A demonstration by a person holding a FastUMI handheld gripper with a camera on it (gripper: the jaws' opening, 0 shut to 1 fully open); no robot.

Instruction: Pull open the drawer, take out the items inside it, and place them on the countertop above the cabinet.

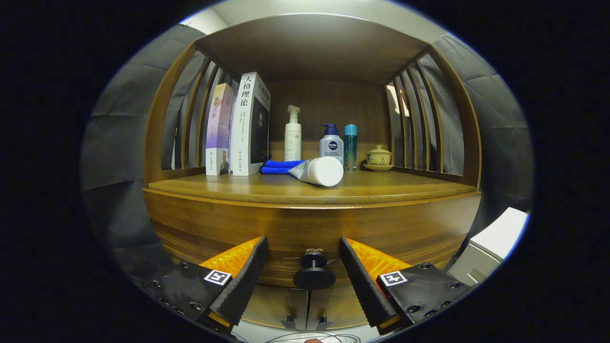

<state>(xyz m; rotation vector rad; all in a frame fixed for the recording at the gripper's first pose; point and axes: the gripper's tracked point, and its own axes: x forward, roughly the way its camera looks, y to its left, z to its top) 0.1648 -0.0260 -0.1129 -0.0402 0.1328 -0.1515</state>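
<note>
Two books [238, 126] standing upright at the shelf's left, a folded blue cloth [279, 167] lying beside them, a white tube [318, 171] lying on its side against it, and behind, three bottles [330, 143] and a lidded cup on a saucer [379, 157] sitting upright.

Wooden countertop [381, 188] bears 2 books [238, 126], bottles [331, 143], tube [319, 170], cloth [279, 166].
</note>
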